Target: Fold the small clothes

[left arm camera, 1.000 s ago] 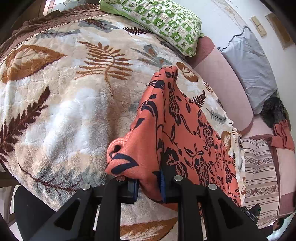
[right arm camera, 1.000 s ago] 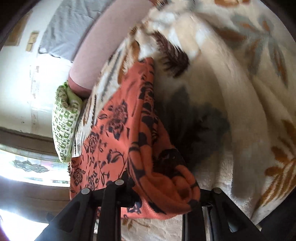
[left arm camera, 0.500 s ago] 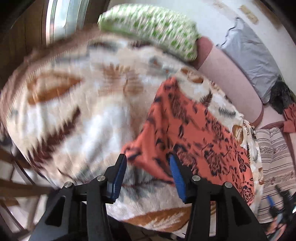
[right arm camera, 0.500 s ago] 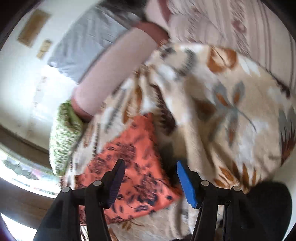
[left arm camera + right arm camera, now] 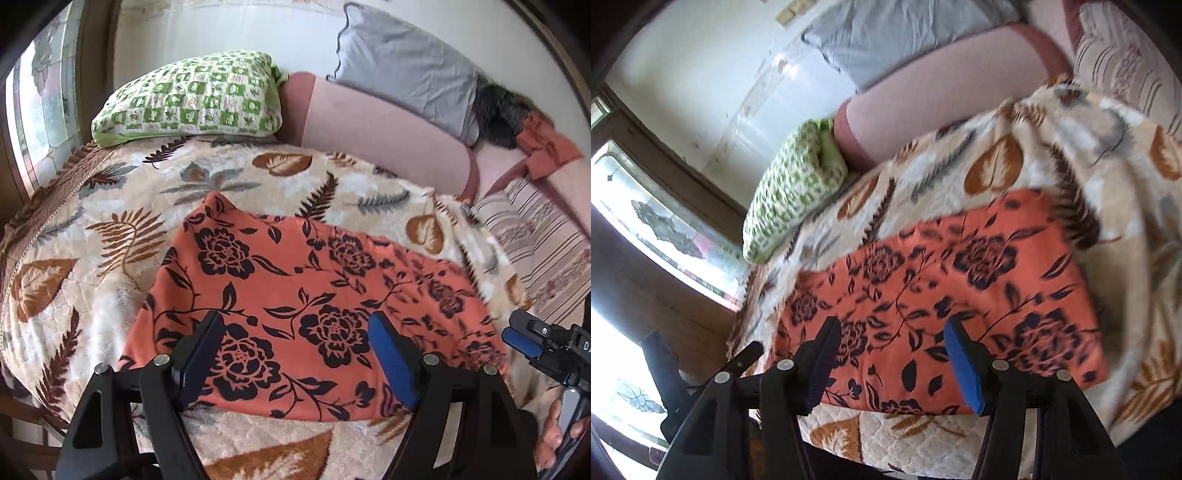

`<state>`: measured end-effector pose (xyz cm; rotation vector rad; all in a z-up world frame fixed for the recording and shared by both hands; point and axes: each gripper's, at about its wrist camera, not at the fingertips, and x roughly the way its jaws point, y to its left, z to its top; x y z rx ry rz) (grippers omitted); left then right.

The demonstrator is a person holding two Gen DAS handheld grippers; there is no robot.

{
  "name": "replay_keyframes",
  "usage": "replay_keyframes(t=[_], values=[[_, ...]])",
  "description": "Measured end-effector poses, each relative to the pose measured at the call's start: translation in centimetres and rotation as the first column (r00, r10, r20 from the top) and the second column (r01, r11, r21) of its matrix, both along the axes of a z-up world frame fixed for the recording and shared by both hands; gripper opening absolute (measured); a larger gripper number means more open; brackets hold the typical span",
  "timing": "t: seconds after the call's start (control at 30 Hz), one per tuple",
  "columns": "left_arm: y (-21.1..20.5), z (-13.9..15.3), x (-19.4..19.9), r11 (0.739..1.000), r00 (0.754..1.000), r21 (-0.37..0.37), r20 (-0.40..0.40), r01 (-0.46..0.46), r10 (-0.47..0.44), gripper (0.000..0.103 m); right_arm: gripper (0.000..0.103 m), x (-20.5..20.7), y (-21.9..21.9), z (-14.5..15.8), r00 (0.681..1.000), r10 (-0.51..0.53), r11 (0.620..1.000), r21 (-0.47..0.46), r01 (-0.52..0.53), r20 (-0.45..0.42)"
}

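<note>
An orange garment with black flowers (image 5: 303, 295) lies flat and folded on the leaf-patterned blanket (image 5: 110, 229); the right wrist view shows the same garment (image 5: 960, 295). My left gripper (image 5: 295, 354) hovers above its near edge, jaws opening, nothing between the blue pads. My right gripper (image 5: 892, 360) also hangs above the garment's near edge, open and holding nothing. The right gripper (image 5: 532, 339) shows at the lower right of the left wrist view, with a hand (image 5: 554, 435) on its handle.
A green-and-white checked pillow (image 5: 192, 103) lies at the back left, a pink bolster (image 5: 388, 140) and a grey pillow (image 5: 402, 70) behind. Dark and orange clothes (image 5: 524, 129) sit at the back right by a striped cushion (image 5: 535, 240). A window (image 5: 657, 229) is on the left.
Both grippers have let go of the orange garment, opened and lifted back from it. The garment now lies flat on the blanket instead of hanging bunched in the jaws.
</note>
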<state>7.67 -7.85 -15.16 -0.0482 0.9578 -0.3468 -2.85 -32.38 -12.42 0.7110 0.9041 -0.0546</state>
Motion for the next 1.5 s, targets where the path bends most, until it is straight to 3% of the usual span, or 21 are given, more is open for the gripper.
replay_keyframes(t=[0.17,0.23,0.37,0.47,0.6,0.97,1.1,1.23,1.37,1.5], values=[[-2.1,-2.4,0.8,0.991,0.999,0.127,-0.025,0.039,-0.036,0.081,0.062,2.1,0.4,-3.5,0.994,-0.016,0.999,-0.040,0.011,-0.111],[-2.5,-4.5,1.5,0.978,0.995,0.205,-0.094,0.042,-0.023,0.081,0.062,2.6,0.2,-5.0,0.982,-0.028,0.998,-0.065,0.016,-0.185],[-2.0,-8.9,2.5,0.967,0.974,0.247,-0.228,0.066,-0.008,0.082,0.059,2.1,-1.3,-9.3,0.941,-0.061,0.998,-0.040,0.050,-0.334],[-1.9,-8.5,2.1,0.964,0.979,0.254,-0.204,0.081,-0.029,0.083,0.059,1.7,-1.6,-9.1,0.952,-0.036,0.999,-0.042,0.025,-0.304],[-0.3,-6.5,1.5,0.979,0.984,0.199,-0.179,0.044,-0.008,0.083,0.059,1.3,-1.4,-7.6,0.954,-0.054,0.998,-0.045,0.043,-0.293],[7.7,-0.9,-2.2,0.990,0.995,0.127,-0.074,-0.064,0.074,0.083,0.059,5.4,5.4,-3.2,0.986,0.103,0.991,-0.067,-0.112,-0.132],[9.8,-0.7,-4.9,0.988,0.992,0.126,-0.078,-0.085,0.095,0.083,0.059,7.9,8.7,-4.0,0.982,0.149,0.985,-0.069,-0.157,-0.115],[11.3,-1.0,-6.9,0.984,0.991,0.144,-0.072,-0.104,0.115,0.083,0.059,9.0,10.5,-6.2,0.981,0.126,0.987,-0.076,-0.138,-0.146],[11.7,-1.6,-6.9,0.986,0.986,0.107,-0.094,-0.124,0.135,0.083,0.059,9.3,10.9,-9.9,0.954,0.145,0.979,-0.098,-0.176,-0.263],[11.4,-2.3,-6.9,0.991,0.984,0.044,-0.122,-0.125,0.130,0.083,0.059,9.0,10.8,-9.4,0.949,0.175,0.973,-0.102,-0.208,-0.261]])
